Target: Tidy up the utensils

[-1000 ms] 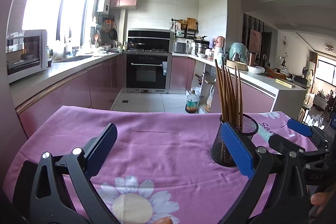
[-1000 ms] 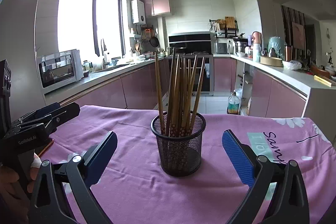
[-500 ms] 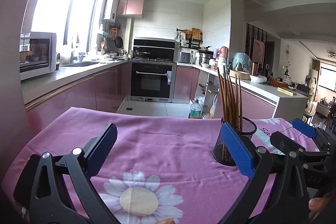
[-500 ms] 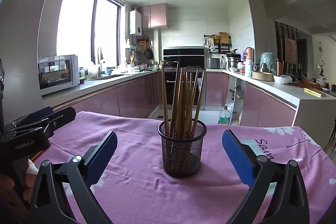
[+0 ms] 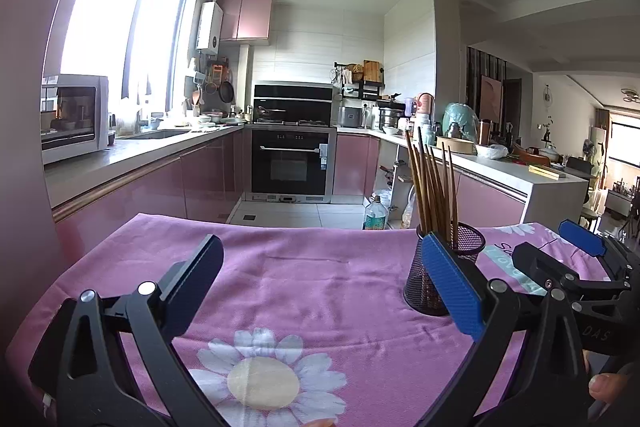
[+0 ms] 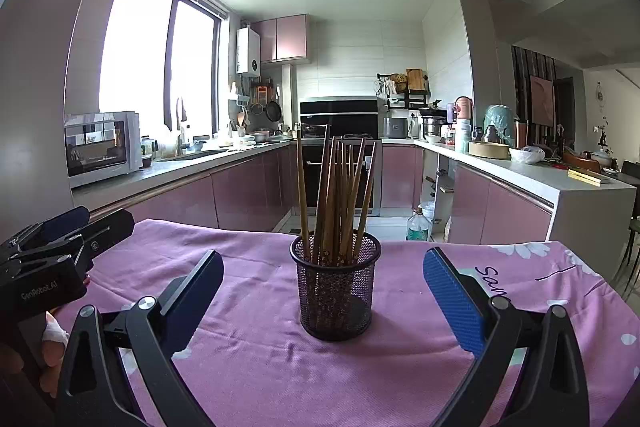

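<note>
We have drawn both grippers back and tilted them up; the mesh cup (image 6: 335,291) now looks farther off.

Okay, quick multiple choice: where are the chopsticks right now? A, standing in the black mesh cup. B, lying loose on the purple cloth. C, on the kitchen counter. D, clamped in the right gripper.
A: the chopsticks stand bundled in the black mesh cup, centred between the open right gripper's fingers, which touch nothing.

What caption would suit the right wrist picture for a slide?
Open right gripper faces a black mesh holder of wooden chopsticks standing on a pink floral tablecloth.
</note>
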`<state>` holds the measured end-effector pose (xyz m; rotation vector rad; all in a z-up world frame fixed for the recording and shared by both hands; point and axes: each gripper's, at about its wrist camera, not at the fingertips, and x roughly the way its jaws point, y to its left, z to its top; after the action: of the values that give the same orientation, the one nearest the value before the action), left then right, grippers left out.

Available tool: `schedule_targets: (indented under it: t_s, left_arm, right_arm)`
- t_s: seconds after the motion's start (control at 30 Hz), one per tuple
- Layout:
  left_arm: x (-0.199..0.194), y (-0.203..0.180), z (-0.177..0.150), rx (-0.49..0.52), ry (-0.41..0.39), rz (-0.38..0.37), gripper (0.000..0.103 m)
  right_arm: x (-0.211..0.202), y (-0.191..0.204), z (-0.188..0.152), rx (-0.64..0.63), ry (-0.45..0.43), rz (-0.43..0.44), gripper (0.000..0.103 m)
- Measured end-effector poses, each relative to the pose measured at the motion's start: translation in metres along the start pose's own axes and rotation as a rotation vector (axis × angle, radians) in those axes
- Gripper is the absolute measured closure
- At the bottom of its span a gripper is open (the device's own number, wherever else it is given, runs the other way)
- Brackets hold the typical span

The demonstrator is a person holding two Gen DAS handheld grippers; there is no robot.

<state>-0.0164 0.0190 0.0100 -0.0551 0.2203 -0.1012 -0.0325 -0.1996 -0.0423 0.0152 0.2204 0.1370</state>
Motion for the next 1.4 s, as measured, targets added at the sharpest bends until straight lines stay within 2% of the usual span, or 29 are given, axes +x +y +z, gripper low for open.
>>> schedule_targets:
  t_s: [1.4]
  left_arm:
    - [0.0036, 0.0006, -0.0074, -0.008, 0.006, -0.002, 0.005]
  right_arm:
    - [-0.0018, 0.003, 0.0044, -0.005, -0.011, -0.012, 0.006]
